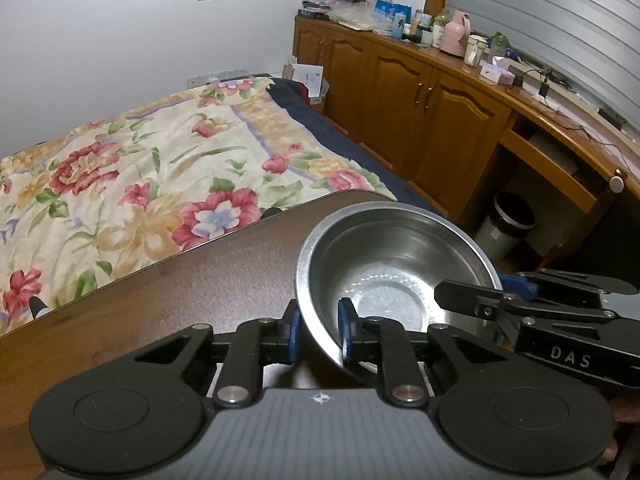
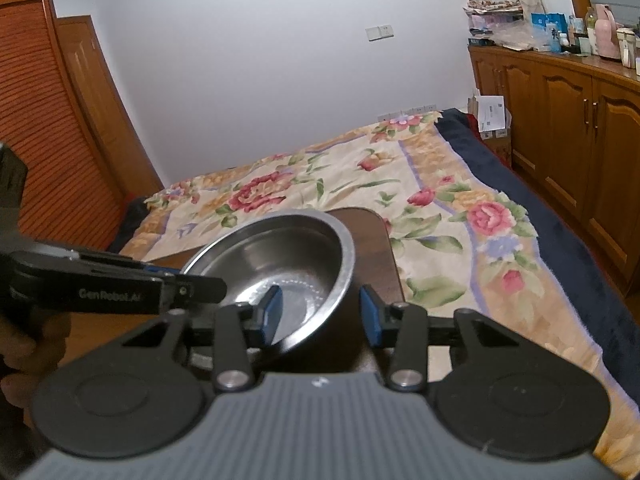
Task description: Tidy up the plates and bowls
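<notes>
Bowl (image 1: pixel 394 280) up front, a steel one, tilted above the near corner of the dark table (image 1: pixel 180 304), and 2 grippers are on its rim at once. Left gripper (image 1: pixel 320 330) has its blue pads straddling the near wall, close to pinching it; right gripper (image 2: pixel 318 316) sits spread, 1 pad inside, 1 outside, a visible gap on the outer side. Here's the danger: smooth steel, thin rim, so if either side lets go unevenly the bowl could swing, slip out and clatter onto the table or roll toward the bed (image 1: pixel 160 168). Hard to call whether the left pads truly bite. The bowl's underside is hidden, and no plates show anywhere.
</notes>
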A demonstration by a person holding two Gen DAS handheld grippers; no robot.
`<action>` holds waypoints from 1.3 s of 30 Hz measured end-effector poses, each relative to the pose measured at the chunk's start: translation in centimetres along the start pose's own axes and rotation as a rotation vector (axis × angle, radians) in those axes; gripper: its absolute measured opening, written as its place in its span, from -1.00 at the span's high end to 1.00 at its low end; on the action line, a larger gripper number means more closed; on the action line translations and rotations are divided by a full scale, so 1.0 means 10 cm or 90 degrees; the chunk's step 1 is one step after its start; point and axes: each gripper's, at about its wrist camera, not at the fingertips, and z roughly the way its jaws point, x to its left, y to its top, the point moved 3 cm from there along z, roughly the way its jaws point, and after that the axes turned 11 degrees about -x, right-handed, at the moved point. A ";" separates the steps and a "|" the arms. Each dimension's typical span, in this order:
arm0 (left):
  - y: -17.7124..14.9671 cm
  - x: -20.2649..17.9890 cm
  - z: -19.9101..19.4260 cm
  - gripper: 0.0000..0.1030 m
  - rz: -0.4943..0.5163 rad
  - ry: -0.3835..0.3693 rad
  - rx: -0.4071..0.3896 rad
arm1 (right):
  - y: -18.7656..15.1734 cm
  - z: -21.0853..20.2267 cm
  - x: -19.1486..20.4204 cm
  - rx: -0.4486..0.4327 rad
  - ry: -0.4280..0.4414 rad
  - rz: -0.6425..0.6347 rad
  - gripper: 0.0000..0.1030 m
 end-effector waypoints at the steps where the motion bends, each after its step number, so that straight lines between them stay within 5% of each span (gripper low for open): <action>1: 0.00 0.00 -0.02 0.60 -0.003 0.000 -0.001 | -0.01 0.00 0.00 0.001 0.003 0.003 0.38; 6: 0.06 -0.03 -0.23 0.62 -0.007 -0.004 -0.022 | 0.02 -0.08 0.04 -0.003 0.005 0.002 0.53; 20: 0.34 -0.19 -1.22 0.60 0.016 -0.001 -0.120 | 0.46 -0.66 0.44 -0.078 0.022 -0.029 0.55; 39: -0.14 -0.18 -2.32 0.58 -0.009 0.008 -0.184 | 0.40 -1.19 0.98 -0.098 0.057 -0.082 0.55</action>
